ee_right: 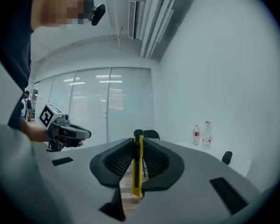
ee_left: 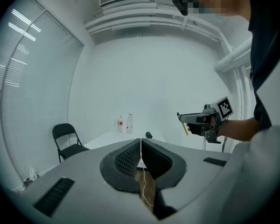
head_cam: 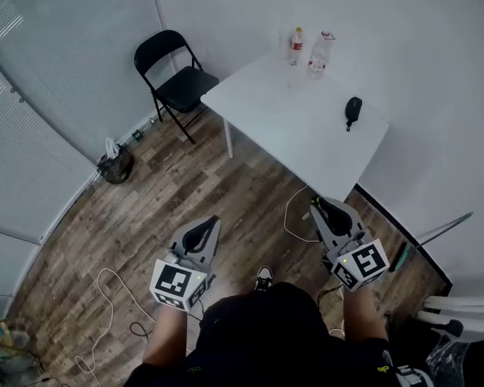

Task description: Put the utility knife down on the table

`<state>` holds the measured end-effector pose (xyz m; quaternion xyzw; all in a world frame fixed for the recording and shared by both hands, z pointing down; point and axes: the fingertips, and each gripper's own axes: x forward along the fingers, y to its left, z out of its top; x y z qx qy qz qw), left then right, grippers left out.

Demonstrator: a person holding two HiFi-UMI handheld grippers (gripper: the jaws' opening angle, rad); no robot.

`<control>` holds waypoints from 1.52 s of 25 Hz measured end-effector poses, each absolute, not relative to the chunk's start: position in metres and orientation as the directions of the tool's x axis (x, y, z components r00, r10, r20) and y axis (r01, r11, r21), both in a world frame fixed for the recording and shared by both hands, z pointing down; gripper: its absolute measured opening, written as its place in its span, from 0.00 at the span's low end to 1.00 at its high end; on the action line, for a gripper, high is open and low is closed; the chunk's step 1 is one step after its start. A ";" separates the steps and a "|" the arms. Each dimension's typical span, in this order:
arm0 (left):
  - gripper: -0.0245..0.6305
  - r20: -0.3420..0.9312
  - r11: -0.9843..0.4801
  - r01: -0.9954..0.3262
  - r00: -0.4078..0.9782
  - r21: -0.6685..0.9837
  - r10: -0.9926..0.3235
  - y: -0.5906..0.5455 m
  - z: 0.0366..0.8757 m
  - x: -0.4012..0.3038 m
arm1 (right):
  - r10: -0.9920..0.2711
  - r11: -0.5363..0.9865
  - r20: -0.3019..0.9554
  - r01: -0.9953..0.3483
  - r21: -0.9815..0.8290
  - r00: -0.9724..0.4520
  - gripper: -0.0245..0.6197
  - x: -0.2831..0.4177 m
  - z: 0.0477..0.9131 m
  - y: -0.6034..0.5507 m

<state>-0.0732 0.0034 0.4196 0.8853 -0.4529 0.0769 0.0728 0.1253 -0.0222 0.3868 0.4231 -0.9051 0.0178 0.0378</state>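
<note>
A yellow utility knife point(ee_right: 137, 169) stands upright between the black pads of my right gripper point(ee_right: 137, 146), which is shut on it. In the head view the right gripper point(head_cam: 326, 210) hangs over the wooden floor, short of the near corner of the white table point(head_cam: 290, 123). My left gripper point(head_cam: 204, 233) is level with it to the left, also over the floor. In the left gripper view its jaws point(ee_left: 141, 146) are pressed together with nothing between them. That view also shows the right gripper point(ee_left: 194, 119) with the knife point(ee_left: 183, 126) at its tip.
On the table lie a black mouse point(head_cam: 353, 110) and two bottles point(head_cam: 296, 47) point(head_cam: 320, 55) at the far edge. A black folding chair point(head_cam: 177, 79) stands left of the table. A dark bag point(head_cam: 114, 165) and loose cables point(head_cam: 105, 297) are on the floor.
</note>
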 end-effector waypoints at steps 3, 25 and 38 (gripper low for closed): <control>0.07 0.216 -0.566 -0.823 0.562 0.050 -0.798 -0.034 0.421 -0.054 | -0.761 0.645 0.077 -0.764 -0.023 -0.644 0.15 0.149 0.392 -0.062; 0.07 0.218 -0.721 -0.686 0.722 0.100 -0.656 -0.289 0.441 -0.047 | -0.872 0.466 0.139 -0.883 -0.055 -0.469 0.15 0.157 0.419 -0.283; 0.07 0.239 -0.772 -0.625 0.771 0.112 -0.590 -0.421 0.454 -0.103 | -0.893 0.357 0.276 -0.933 -0.046 -0.356 0.15 0.102 0.455 -0.410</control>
